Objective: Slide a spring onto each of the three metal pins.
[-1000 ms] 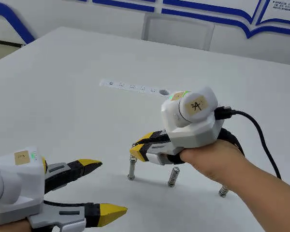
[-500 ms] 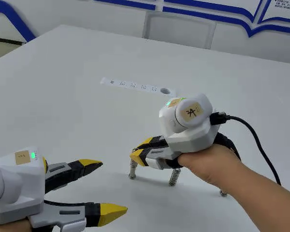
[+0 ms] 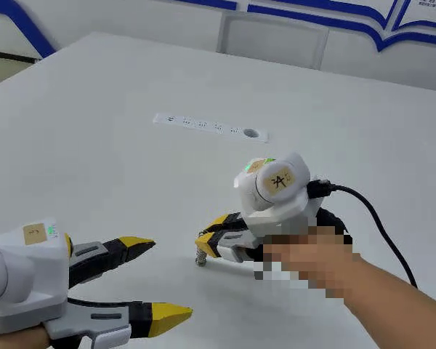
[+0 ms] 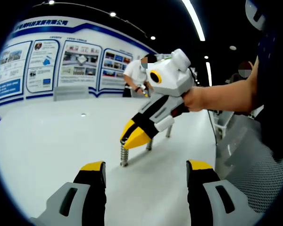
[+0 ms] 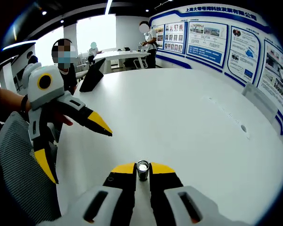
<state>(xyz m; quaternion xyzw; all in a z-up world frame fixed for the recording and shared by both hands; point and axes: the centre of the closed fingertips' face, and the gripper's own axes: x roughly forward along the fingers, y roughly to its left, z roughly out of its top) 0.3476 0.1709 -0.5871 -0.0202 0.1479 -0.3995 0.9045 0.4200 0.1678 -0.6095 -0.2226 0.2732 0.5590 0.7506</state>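
Head view: my right tongs (image 3: 207,242) are low over the table (image 3: 94,145), tips at the near pin (image 3: 200,256). My left tongs (image 3: 170,280) hang wide open, empty, well apart. Left gripper view: a spring (image 4: 124,153) coils round that pin; two further pins (image 4: 149,145) behind, springs too small to judge. Right gripper view: jaws pinch the pin's top. Judgement: one spring on, remainder unconfirmed.

R gripper (image 5: 142,169) jaws pinched on pin (image 5: 142,165) top; L gripper (image 5: 80,156) at left, jaws apart, above white table (image 5: 193,122).
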